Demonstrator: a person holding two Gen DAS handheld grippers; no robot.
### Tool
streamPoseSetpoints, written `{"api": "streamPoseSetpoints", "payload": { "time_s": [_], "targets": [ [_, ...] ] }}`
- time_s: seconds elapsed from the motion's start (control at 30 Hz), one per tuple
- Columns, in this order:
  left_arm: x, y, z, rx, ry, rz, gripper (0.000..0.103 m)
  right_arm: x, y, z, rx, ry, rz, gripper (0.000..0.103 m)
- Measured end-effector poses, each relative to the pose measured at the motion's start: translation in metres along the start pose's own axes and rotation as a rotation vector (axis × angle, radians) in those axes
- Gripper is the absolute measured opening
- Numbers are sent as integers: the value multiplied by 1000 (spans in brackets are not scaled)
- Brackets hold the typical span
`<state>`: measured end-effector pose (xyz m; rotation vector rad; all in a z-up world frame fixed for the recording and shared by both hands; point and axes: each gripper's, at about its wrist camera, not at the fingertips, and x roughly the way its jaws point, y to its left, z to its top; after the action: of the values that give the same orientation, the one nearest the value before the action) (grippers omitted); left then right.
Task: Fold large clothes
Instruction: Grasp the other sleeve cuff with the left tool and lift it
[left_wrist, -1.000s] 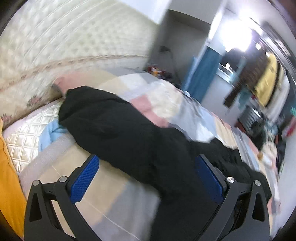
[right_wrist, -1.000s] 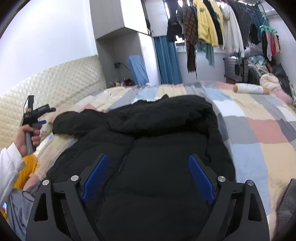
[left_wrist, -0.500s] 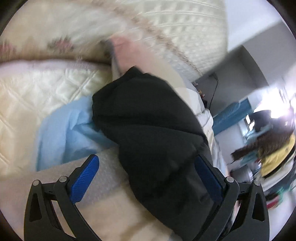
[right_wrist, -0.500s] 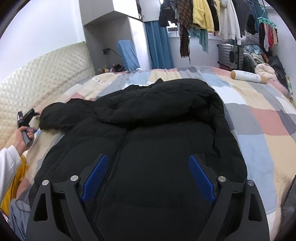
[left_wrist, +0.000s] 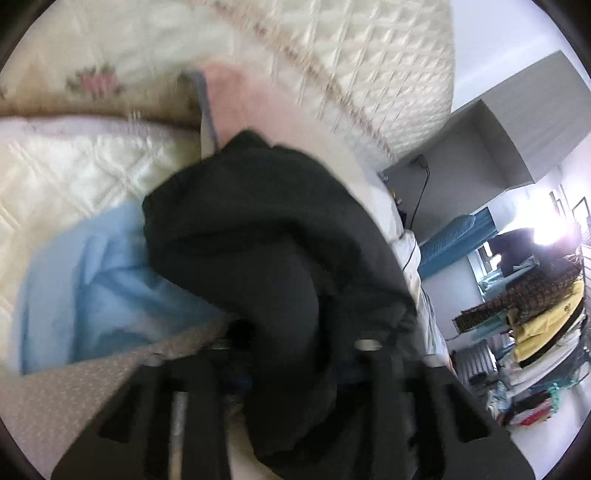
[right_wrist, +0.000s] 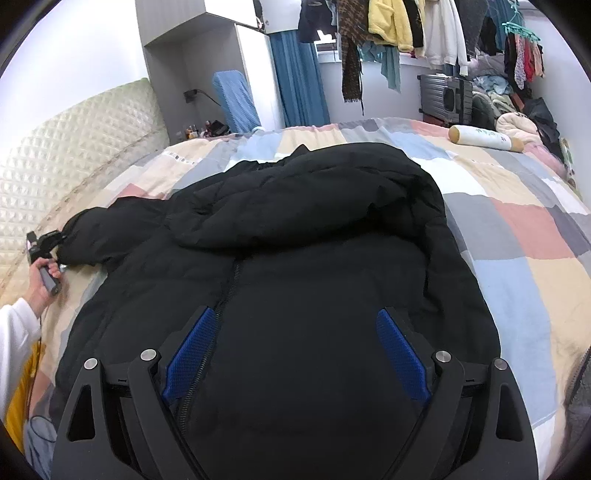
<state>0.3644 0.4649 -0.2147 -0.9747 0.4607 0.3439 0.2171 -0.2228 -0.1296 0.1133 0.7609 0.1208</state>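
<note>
Black puffer jacket spread front-up on patchwork quilt, sleeve stretching toward headboard, cuff clamped in left gripper; right gripper wide open, empty, above hem.

The jacket lies on the bed, its sleeve out toward nine o'clock by the headboard; a bolster lies at two o'clock behind it.
</note>
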Motion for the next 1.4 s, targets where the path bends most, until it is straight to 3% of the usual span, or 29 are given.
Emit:
{"api": "streamPoseSetpoints", "payload": {
  "time_s": [0.1, 0.33, 0.43, 0.5, 0.6, 0.77, 0.87, 1.03, 1.17, 1.4],
  "targets": [
    [-18, -14, 5, 23, -49, 40, 10, -4, -3, 0, 10, -4, 6, 89],
    [-80, -47, 14, 71, -115, 145, 5, -17, -9, 1, -10, -47, 10, 89],
    [-104, -71, 18, 152, -120, 195, 5, -24, -11, -6, -46, -72, 25, 89],
    [-114, -96, 16, 262, -101, 283, 5, -25, -16, -6, -33, -54, 55, 89],
    [-133, -128, 4, 402, -131, 328, 5, -33, -20, -6, -21, -55, 81, 90],
    [-159, -169, -8, 493, -155, 298, 5, -44, -20, -13, -52, -60, 61, 91],
    [-169, -202, -18, 590, -179, 324, 5, -54, -22, -14, -66, -97, 40, 91],
    [-184, -266, -61, 778, -245, 325, 5, -62, -36, -9, -65, -145, -3, 91],
    [-197, -320, -101, 845, -246, 192, 6, -60, -56, -5, -24, -145, -4, 91],
    [-195, -393, -185, 1049, -224, 104, 7, -64, -85, -2, 63, -160, 19, 92]
  ]
}}
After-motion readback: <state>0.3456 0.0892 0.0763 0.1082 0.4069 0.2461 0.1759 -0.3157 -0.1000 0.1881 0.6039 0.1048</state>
